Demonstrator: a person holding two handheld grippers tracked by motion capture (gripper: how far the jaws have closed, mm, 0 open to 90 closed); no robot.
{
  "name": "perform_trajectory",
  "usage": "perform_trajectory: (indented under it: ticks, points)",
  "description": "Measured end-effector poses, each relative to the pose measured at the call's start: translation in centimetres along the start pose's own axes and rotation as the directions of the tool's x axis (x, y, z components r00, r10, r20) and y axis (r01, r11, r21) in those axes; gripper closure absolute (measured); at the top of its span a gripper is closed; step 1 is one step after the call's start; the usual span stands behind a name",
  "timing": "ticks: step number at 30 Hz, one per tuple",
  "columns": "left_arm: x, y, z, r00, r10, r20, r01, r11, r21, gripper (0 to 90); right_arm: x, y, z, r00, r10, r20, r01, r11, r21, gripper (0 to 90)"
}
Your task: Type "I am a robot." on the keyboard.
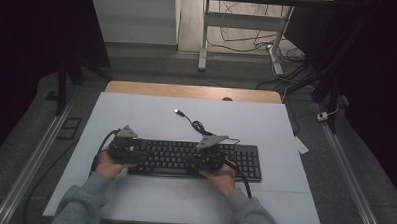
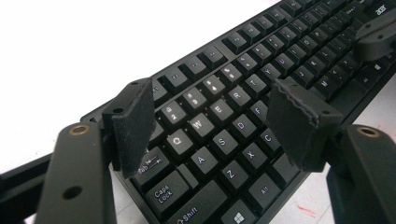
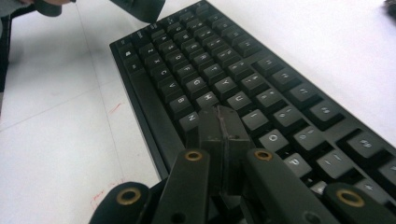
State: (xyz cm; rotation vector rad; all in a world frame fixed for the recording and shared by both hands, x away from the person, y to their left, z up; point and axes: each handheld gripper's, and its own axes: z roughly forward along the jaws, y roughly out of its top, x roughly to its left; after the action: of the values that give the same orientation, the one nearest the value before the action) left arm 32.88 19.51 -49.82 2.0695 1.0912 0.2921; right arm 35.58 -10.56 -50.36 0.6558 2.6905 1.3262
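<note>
White counter (image 1: 136, 115) carries a black keyboard (image 1: 245, 158), lying crosswise near the person's edge. Left tongs (image 1: 135, 152) over its left end, jaws spread wide above the Q-W-E keys, nothing held. Right tongs (image 3: 223, 122) closed empty, tips down at the middle keys near J. USB plug (image 1: 177, 111) lies beyond.

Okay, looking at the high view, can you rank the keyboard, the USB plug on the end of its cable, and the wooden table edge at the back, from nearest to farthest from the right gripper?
1. Keyboard: directly under the right gripper, whose jaws are shut over the keys.
2. USB plug: on the white mat, behind the keyboard.
3. Wooden table edge: farthest back, beyond the mat.
</note>
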Motion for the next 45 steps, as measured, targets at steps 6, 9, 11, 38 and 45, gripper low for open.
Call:
perform_trajectory:
  ticks: [6,9,11,38,45]
  points:
    - [-0.1,0.0,0.1,1.0000,0.004,0.000,-0.004,1.0000,0.003,32.3,0.4,0.0,1.1,1.0000,-0.002,-0.002,0.002,1.000,0.027,89.9]
    - [-0.1,0.0,0.1,1.0000,0.004,0.000,-0.004,1.0000,0.004,32.3,0.6,0.0,1.5,1.0000,-0.007,-0.004,0.008,0.999,0.035,89.9]
    - [-0.1,0.0,0.1,1.0000,0.005,0.000,-0.005,1.0000,0.004,32.3,0.6,0.0,1.7,0.9999,-0.015,-0.004,0.015,0.999,0.041,89.9]
    - [-0.1,0.0,0.2,0.9999,0.014,-0.003,-0.014,0.9998,0.015,32.2,0.7,-0.2,2.5,0.9994,-0.030,0.017,0.029,0.997,0.072,90.0]
    - [-0.1,0.0,0.1,0.9999,0.015,-0.005,-0.015,0.9998,0.012,32.1,0.7,-0.1,2.2,0.9990,-0.039,0.023,0.038,0.998,0.055,90.0]
